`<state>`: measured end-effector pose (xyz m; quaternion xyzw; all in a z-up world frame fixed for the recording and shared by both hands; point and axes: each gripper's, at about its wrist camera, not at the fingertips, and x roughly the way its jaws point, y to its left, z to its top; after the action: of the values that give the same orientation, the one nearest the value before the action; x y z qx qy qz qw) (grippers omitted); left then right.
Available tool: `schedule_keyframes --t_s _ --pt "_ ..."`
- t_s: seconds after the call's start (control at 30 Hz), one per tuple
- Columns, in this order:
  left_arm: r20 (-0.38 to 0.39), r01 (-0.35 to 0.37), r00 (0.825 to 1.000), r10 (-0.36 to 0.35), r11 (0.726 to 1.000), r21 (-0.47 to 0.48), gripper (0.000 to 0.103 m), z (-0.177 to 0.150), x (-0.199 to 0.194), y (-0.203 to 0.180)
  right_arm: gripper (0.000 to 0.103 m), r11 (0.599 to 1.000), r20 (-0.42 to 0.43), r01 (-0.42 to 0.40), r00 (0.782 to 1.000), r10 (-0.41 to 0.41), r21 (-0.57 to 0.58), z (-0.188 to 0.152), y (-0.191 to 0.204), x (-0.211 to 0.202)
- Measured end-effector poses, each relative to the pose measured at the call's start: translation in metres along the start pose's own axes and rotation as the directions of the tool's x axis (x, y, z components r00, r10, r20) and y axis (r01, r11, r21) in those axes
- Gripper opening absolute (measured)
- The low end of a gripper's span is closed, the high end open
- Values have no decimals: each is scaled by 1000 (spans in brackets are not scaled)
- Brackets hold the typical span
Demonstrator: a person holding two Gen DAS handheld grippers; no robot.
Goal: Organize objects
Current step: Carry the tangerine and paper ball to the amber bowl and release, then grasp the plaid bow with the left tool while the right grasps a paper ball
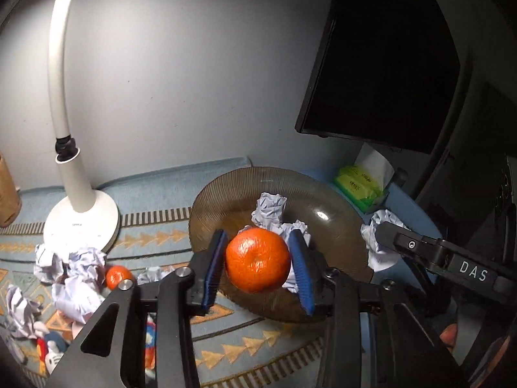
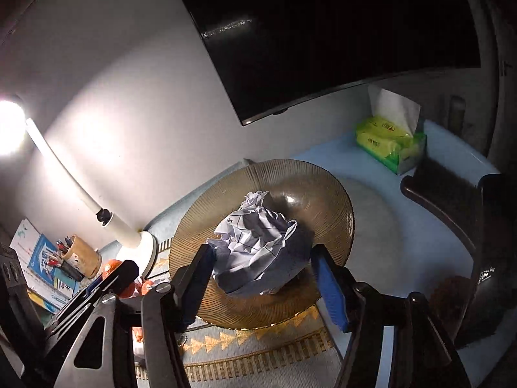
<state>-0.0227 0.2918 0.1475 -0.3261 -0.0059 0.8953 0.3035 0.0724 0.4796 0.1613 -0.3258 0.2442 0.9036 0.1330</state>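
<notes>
A ribbed brown glass plate lies on the patterned mat, with crumpled paper on it. My left gripper is over the plate's near side. An orange sits between its blue pads, which stand slightly apart from the fruit, so it is open. My right gripper hangs over the same plate. A large crumpled paper ball is between its pads with a gap on each side, so it is open too. A smaller paper ball lies behind it on the plate.
A white lamp base stands left of the plate. In front of the base are several paper balls, a second orange and toys. A green tissue pack and a dark monitor are behind. A pen holder stands far left.
</notes>
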Motion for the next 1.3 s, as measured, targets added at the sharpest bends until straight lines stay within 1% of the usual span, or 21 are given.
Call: schedule_keyframes --t_s 0.03,0.07,0.1,0.13,0.2,0.27,0.33,0.43,0.5,0.57,0.7,0.8,0.83,0.93,1.03,1.1,1.17,1.2,1.23,1.3 --pt "1 -10 1000 10 1000 8 70 1 4 -1 74 1000 -9 -2 1000 2 6 2 -3 6" --pt "12 -5 1000 5 1000 6 76 0 5 -1 73 1000 -20 11 1000 -11 1 4 -5 12" --pt "24 7 1000 -7 1000 3 77 -1 5 0 73 999 -27 38 999 -38 -3 4 -8 16" --pt "25 14 1000 -14 1000 0 77 -3 3 2 73 999 -29 54 998 -54 -2 4 -11 18" --pt "23 31 999 -31 999 -8 77 -7 -4 9 73 999 -31 42 999 -41 9 2 -18 17" --pt "37 37 999 -36 999 -28 77 -12 -17 18 73 999 -32 33 999 -33 17 -1 -21 15" --pt "59 21 998 -18 999 -49 77 -18 -37 30 74 1000 -34 15 999 -15 1 -6 -17 10" --pt "116 -28 993 38 996 -85 77 -26 -80 53 74 999 -28 -27 999 26 -39 -17 0 -2" --pt "165 -57 983 76 992 -115 77 -30 -115 70 74 995 -25 -66 998 65 -79 -25 17 -9" --pt "210 -95 970 126 984 -150 77 -34 -152 89 74 987 -23 -102 995 100 -123 -33 38 -18" --pt "249 -177 940 232 958 -225 79 -50 -209 128 74 962 -26 -181 983 179 -206 -54 79 -27" --pt "224 -253 919 326 920 -299 79 -72 -229 163 74 934 -57 -239 971 233 -264 -79 111 -22" --pt "208 -271 914 348 906 -325 79 -81 -231 176 74 924 -74 -262 965 252 -279 -88 121 -18" --pt "142 -317 907 396 865 -389 79 -111 -226 210 74 888 -127 -324 946 299 -328 -117 148 -3" --pt "70 -372 898 435 833 -409 79 -142 -213 238 74 855 -154 -358 934 323 -376 -150 168 12" --pt "27 -397 895 445 823 -407 79 -158 -197 252 74 835 -192 -384 923 334 -394 -172 177 27" --pt "-4 -403 898 439 819 -408 79 -171 -184 264 73 813 -249 -413 908 336 -410 -191 185 41" --pt "-22 -403 901 433 817 -412 79 -175 -178 269 73 803 -270 -420 904 330 -423 -198 188 46" --pt "-35 -395 907 419 819 -415 79 -178 -175 272 73 796 -280 -414 907 316 -442 -203 192 48" --pt "-38 -367 920 389 827 -426 79 -178 -170 276 74 780 -277 -402 913 300 -480 -207 200 46"
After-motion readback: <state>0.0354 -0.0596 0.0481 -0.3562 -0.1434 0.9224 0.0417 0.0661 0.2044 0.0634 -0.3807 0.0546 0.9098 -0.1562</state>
